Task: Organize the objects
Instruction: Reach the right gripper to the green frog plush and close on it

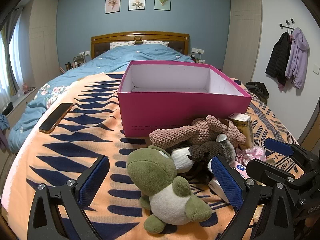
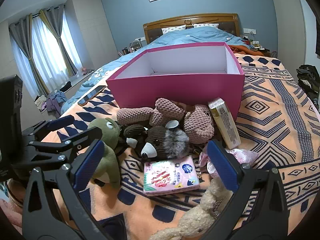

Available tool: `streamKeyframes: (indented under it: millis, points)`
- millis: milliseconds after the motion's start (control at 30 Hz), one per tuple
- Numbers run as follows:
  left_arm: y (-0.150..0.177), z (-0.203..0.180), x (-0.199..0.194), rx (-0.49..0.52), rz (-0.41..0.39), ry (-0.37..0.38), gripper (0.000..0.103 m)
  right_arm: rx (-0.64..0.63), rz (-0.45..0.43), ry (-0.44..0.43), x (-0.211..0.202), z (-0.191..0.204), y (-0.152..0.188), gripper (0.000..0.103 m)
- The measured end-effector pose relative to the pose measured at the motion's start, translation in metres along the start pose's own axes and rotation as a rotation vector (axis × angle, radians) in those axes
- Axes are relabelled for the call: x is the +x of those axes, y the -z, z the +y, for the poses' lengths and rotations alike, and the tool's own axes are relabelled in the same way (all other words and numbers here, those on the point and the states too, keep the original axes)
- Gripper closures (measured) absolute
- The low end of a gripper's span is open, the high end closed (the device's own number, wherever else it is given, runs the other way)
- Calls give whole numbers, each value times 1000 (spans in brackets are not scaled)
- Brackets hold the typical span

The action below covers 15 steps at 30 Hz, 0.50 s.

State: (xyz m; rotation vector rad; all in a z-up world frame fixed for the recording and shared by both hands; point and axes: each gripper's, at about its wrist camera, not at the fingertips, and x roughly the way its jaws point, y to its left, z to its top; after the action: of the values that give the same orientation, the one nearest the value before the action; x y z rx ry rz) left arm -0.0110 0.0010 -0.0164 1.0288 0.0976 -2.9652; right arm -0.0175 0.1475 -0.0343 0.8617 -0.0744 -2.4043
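An open, empty pink box (image 1: 180, 110) stands on the orange patterned blanket (image 1: 80, 144); it also shows in the right wrist view (image 2: 176, 92). In front of it lies a pile: a green frog plush (image 1: 166, 188) (image 2: 108, 140), a brown knitted plush (image 1: 200, 132) (image 2: 180, 118), a dark raccoon plush (image 1: 212, 150) (image 2: 162, 142), a pink tissue pack (image 2: 171, 177), a yellow carton (image 1: 245, 128) (image 2: 224, 124), a cream plush (image 2: 200, 216). My left gripper (image 1: 160, 180) is open around the frog. My right gripper (image 2: 156, 158) is open above the tissue pack.
A phone (image 1: 57, 117) lies on the blanket left of the box. A pink wrapped bundle (image 2: 240, 156) lies right of the pile. Blue duvet (image 1: 130, 58) and headboard lie beyond. Coats (image 1: 288, 58) hang on the right wall.
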Motion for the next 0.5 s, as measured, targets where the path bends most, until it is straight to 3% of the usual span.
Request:
streamKeyframes:
  millis: [500]
  points:
    - [0, 1, 0, -4, 1, 3, 0, 4, 4, -11, 0, 0, 1, 0]
